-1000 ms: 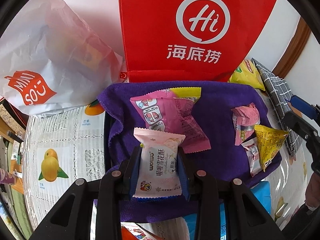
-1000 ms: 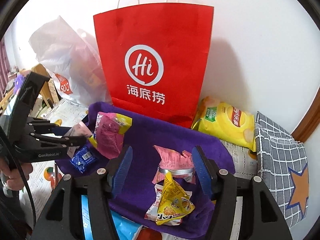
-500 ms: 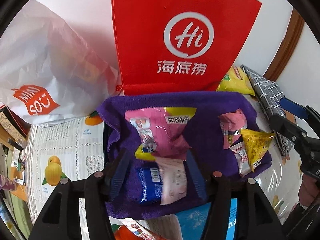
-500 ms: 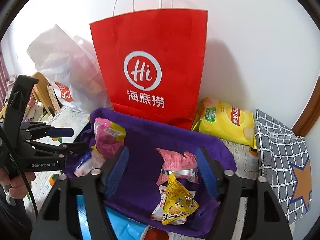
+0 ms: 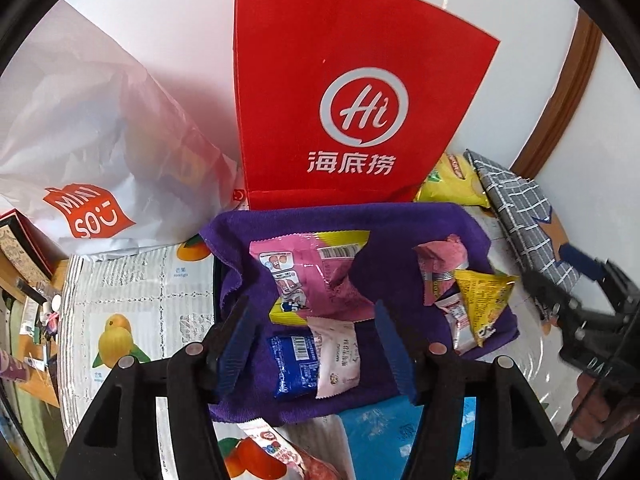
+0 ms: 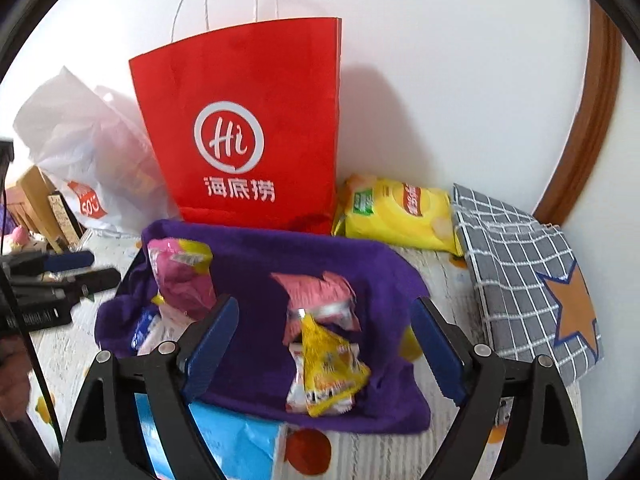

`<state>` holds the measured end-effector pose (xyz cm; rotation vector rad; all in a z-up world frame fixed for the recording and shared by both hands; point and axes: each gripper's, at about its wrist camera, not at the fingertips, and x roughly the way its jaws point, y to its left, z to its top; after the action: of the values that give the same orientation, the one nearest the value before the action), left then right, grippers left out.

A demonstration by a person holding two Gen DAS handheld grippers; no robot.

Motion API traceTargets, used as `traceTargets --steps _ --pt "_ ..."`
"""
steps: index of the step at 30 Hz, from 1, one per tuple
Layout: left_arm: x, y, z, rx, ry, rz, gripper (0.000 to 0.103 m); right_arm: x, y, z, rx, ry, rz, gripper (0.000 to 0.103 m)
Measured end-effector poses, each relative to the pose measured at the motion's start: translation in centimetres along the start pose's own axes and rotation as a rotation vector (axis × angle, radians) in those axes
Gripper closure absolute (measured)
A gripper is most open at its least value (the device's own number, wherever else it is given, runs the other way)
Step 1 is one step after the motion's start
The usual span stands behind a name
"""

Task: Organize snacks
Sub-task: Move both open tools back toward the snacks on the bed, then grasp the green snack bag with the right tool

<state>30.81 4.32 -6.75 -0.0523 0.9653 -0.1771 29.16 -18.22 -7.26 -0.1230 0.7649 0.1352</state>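
- Snacks lay grouped on a purple towel [image 5: 400, 240] spread over the fruit-print table cover [image 5: 132, 280]; no snack was held by either tool.
- Nearest the left wrist camera, the left gripper [image 5: 316, 344] hung above the towel's near edge with its blue pads [image 5: 234, 344] wide apart and nothing between them.
- Directly below that gap, a white-and-blue packet [image 5: 316, 360] lay flat on the towel, touching the lower edge of a larger pink packet [image 5: 316, 276] with yellow ends.
- In the right wrist view, the right gripper [image 6: 324, 352] was likewise spread and empty, poised over the towel's right half.
- Under it sat a second cluster: a yellow triangular packet [image 6: 328, 364] resting on a small white packet [image 6: 298, 392], with a pink wrapped snack [image 6: 320, 296] just behind, all overlapping.
- A light blue packet [image 6: 236, 444] protruded from beneath the towel's near edge.
- Beyond the towel stood a red paper bag [image 6: 248, 128], upright against the wall, flanked by a white plastic bag [image 5: 92, 152], a yellow chip bag [image 6: 400, 212] and a grey checked cloth [image 6: 520, 264].
- Risk, as a judgement: the right cluster was stacked, so closing on it could have pinched two wrappers at once or nudged the top packet off the towel edge.
- Risk, as a judgement: slick foil wrappers could have slipped from shallow pad contact.
- Risk, as a judgement: a low approach could have snagged the towel pile and dragged every packet with it.
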Motion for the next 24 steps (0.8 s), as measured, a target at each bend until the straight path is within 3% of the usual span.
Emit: traceTargets --steps 8,12,24 --pt "-3.6 -0.9 -0.4 0.024 -0.064 0.0 0.043 -3.8 0.4 -3.3 -0.009 -0.032 -0.08 0.016" --pt "-5.4 -1.1 -1.7 0.018 -0.084 -0.015 0.038 -5.3 -0.1 -5.3 0.047 -0.022 -0.017 0.016" --pt "-6.6 -0.3 -9.2 -0.001 -0.042 0.016 0.038 -8.8 0.8 -10.5 0.078 -0.045 0.067 0.016"
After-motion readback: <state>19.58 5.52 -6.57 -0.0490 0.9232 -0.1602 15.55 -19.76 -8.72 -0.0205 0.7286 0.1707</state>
